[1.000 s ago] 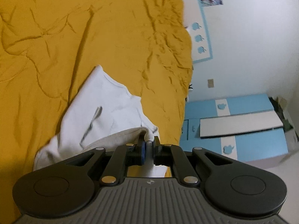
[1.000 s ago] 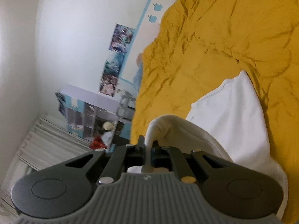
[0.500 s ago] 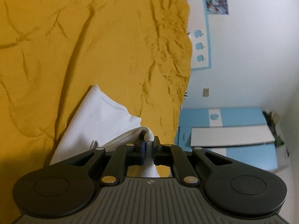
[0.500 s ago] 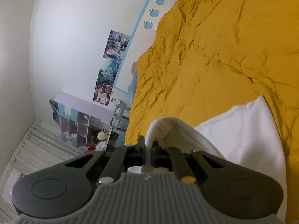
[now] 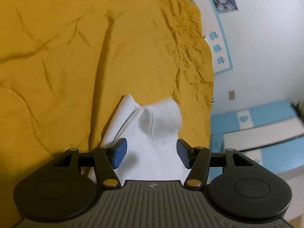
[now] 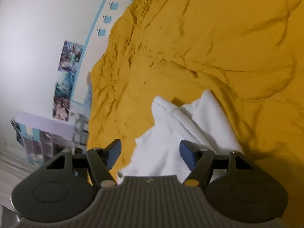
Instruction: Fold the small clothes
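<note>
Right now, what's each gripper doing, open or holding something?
Left gripper: open, holding nothing; the white garment lies beyond its pads.
Right gripper: open, holding nothing; the same garment lies loose on the yellow bedspread.

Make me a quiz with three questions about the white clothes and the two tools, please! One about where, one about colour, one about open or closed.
1. Where does the white garment lie?
A. on the yellow bedspread
B. on a wooden floor
C. in a basket

2. What colour are the pads on the left tool?
A. red
B. blue
C. green

3. How are the left tool and the right tool standing?
A. both open
B. both shut on the cloth
C. one open, one shut

Answers:
1. A, yellow cover shows all around the white cloth in both views.
2. B, the inner faces of the fingers are blue.
3. A, each tool shows a wide gap between its fingers, with the cloth lying loose beyond.
</note>
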Motion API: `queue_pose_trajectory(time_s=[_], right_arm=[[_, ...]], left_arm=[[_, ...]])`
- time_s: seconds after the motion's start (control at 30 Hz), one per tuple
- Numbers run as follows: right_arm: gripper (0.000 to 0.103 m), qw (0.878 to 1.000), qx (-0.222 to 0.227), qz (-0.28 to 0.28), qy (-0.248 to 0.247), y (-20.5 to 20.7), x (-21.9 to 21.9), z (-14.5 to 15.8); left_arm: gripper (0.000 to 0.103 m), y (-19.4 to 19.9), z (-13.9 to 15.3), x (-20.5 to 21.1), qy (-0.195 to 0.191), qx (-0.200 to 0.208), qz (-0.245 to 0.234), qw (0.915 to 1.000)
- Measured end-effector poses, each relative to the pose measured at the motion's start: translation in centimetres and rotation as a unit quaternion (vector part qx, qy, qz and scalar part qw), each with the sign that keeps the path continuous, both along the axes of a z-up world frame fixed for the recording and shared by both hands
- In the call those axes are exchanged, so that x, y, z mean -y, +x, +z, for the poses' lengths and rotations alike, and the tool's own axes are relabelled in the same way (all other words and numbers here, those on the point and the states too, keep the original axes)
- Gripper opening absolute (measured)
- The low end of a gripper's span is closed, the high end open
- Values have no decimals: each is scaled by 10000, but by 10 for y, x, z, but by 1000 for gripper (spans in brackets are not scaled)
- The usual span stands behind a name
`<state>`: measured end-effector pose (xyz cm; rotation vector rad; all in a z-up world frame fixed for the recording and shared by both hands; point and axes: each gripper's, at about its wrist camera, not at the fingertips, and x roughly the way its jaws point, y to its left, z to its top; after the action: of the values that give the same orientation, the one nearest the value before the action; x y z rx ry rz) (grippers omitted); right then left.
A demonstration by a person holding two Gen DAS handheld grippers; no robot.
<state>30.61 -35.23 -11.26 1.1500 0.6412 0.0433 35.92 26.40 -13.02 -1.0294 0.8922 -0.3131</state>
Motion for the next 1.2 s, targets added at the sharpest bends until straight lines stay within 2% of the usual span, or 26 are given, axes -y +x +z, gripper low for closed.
queue_pose_trajectory(time_s=[0.1,0.23,0.3,0.4,0.43,0.5,0.57,0.63,0.7,0.77,0.8,0.83,0.87,0.9,0.93,0.97,1.0,1.03,1.1,1.13,1.17,1.2], right_arm=[[66,9986,-13,299,-446,-12,-6,14],[66,9906,104,726,-1155,-31,-20,43],[66,9843,159,862,-1534,-43,-30,61],[66,9697,88,966,-2241,-59,-43,87],[66,9646,50,976,-2450,-64,-48,93],[66,9565,-89,953,-2757,-77,-55,102],[66,9573,-66,953,-2727,-90,-54,101],[66,9646,144,1044,-2417,-106,-54,95],[66,9693,342,1167,-2139,-120,-56,86],[65,9629,447,1394,-2268,-126,-63,77],[65,9554,377,1481,-2526,-126,-69,76],[65,9482,297,1484,-2794,-126,-73,77],[65,9400,282,1433,-3082,-127,-78,78],[64,9346,310,1399,-3256,-129,-80,78],[59,9306,337,1390,-3370,-132,-82,76],[52,9287,327,1434,-3404,-133,-85,74],[40,9270,307,1536,-3409,-133,-87,71],[34,9236,270,1682,-3436,-131,-91,67],[34,9132,101,1979,-3561,-128,-97,58],[34,9141,-8,1926,-3568,-128,-96,55],[42,9185,-89,1797,-3522,-128,-94,52],[60,9256,-171,1642,-3407,-128,-88,50]], left_arm=[[68,-16,27,10,719,185,-182,9971],[67,-36,74,31,1510,596,-396,9859],[67,-46,101,44,1765,860,-537,9791],[67,-61,148,74,2193,1277,-747,9644],[67,-65,160,82,2248,1344,-718,9624],[67,-75,175,98,2225,1297,-646,9641],[67,-84,184,117,2402,1226,-620,9609],[67,-94,189,132,2834,1270,-489,9493],[67,-112,195,153,3472,1381,-381,9268],[68,-131,201,177,4079,1595,-343,8983],[68,-143,202,191,4355,1740,-325,8826],[68,-151,201,203,4607,1762,-264,8695],[68,-156,198,214,4796,1706,-218,8605],[68,-159,195,224,4912,1642,-199,8552],[68,-163,190,233,4993,1574,-226,8517],[67,-165,184,238,5008,1504,-293,8519],[67,-168,178,241,4998,1438,-372,8533],[61,-170,170,243,4987,1353,-450,8549],[56,-174,154,245,5066,1223,-594,8514],[56,-175,145,244,5143,1156,-651,8473],[56,-176,139,240,5170,1101,-656,8463],[56,-177,133,234,5139,1041,-633,8491]])
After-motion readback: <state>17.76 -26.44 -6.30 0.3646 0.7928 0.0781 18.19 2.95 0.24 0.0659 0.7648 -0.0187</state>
